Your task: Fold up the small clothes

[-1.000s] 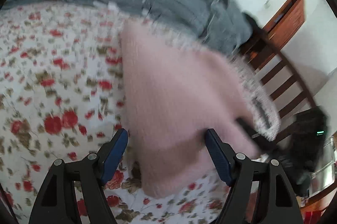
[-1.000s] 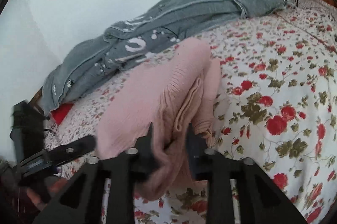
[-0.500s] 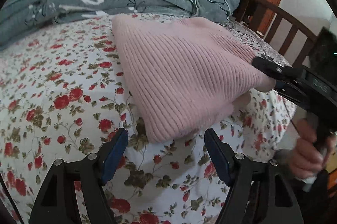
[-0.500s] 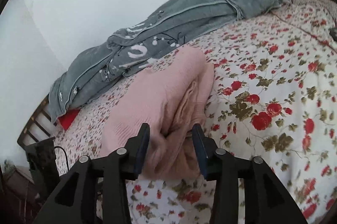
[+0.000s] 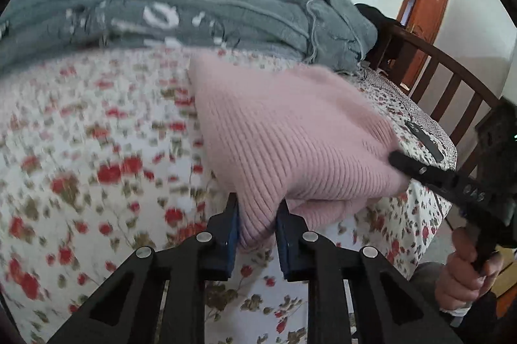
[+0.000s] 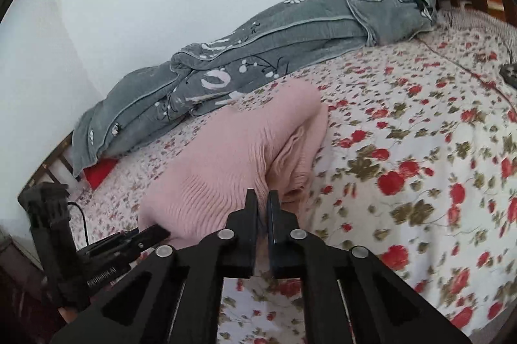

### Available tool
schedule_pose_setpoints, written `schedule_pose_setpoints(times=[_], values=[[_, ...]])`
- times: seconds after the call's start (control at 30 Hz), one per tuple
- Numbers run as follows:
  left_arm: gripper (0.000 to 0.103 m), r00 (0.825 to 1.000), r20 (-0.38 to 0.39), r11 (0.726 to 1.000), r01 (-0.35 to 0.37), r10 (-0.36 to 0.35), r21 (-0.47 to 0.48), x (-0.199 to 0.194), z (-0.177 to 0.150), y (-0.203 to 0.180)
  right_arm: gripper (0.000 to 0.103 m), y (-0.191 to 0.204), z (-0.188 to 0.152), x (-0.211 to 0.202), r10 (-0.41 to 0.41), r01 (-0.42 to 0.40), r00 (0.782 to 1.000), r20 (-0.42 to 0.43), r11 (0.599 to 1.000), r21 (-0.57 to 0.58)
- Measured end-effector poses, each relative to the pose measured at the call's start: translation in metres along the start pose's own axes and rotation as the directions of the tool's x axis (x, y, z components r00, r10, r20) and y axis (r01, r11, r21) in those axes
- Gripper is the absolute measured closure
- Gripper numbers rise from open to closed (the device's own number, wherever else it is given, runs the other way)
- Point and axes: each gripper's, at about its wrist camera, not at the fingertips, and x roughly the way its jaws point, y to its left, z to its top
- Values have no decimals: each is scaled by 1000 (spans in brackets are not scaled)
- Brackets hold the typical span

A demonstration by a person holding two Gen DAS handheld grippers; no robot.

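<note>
Left gripper (image 5: 257,214) is clamped on a corner of the pink sweater (image 5: 284,137), right gripper (image 6: 262,208) is pinched nearly shut on the sweater's other near edge, and a bare hand (image 5: 465,269) grips its handle.

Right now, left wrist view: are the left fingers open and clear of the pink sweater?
No, the left gripper is shut on a corner of the pink sweater, with knit bunched between its blue-padded fingers.

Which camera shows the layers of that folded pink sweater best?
The right wrist view: the pink sweater shows its open side there, with tucked inner layers visible. The left wrist view shows mostly its ribbed top and a corner pinched by the left gripper.
</note>
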Motion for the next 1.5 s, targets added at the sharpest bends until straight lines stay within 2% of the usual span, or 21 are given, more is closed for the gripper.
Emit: schedule_pose_setpoints(times=[0.07,0.1,0.17,0.2,0.27,0.3,0.4,0.47,0.53,0.6,0.7,0.83,0.87,0.97,1.07,1.17,1.23,1.3,1.4,1.5], values=[[81,1000,-1,1000,8,-8,-14,0,-3,-2,98,-3,-7,15,-34,34,998,-50,999,3],[79,1000,-2,1000,21,-21,-13,-2,-3,-2,98,-3,-9,17,-41,41,998,-55,999,-1],[69,999,-14,999,50,-50,-1,-11,-3,1,97,-1,-8,9,-35,34,999,-37,999,-16],[65,998,-16,998,57,-57,1,-15,-4,3,93,-1,-6,7,-28,27,999,-34,1000,-13],[49,997,-7,997,75,-75,-3,-24,-3,12,81,1,2,0,-5,5,1000,-23,1000,-11],[48,996,14,995,93,-93,-20,-29,0,19,77,4,6,-3,6,-6,1000,-8,1000,-19],[47,989,57,984,143,-138,-104,-34,17,33,62,10,24,-4,17,-16,999,42,1000,-21],[47,992,39,980,124,-119,-157,-23,36,33,62,11,33,7,17,-17,999,36,1000,-5],[47,995,21,982,97,-95,-159,-10,47,28,63,9,39,20,4,-4,1000,21,1000,6],[47,997,-48,989,50,-57,-139,11,49,21,87,8,37,29,-47,48,999,10,999,-23],[44,986,-142,993,75,-89,-95,35,30,15,89,-3,26,33,-92,92,996,-2,995,-35],[44,986,-126,990,101,-114,-98,30,28,17,88,-10,26,34,-78,77,997,-31,996,-35],[44,985,-118,988,112,-124,-109,27,35,19,85,-9,29,33,-73,72,997,-38,997,-32],[42,991,-78,989,103,-112,-110,24,55,24,59,-6,49,32,-49,48,998,-27,999,-16],[41,985,-95,979,126,-142,-160,37,79,33,55,-5,62,46,-55,54,998,-34,998,-16],[40,981,-130,972,118,-146,-201,62,93,42,52,-12,67,74,-30,32,995,-92,999,20],[36,971,-170,965,129,-170,-227,82,93,48,39,-26,61,89,-18,28,992,-122,997,73],[33,958,-176,950,179,-227,-256,94,88,54,39,-38,56,95,24,-9,990,-137,994,110],[36,953,-147,938,218,-264,-268,99,83,57,40,-34,57,96,17,-7,989,-145,998,70],[46,950,-127,922,236,-286,-306,102,83,56,39,-32,55,99,15,-6,990,-137,998,66]])
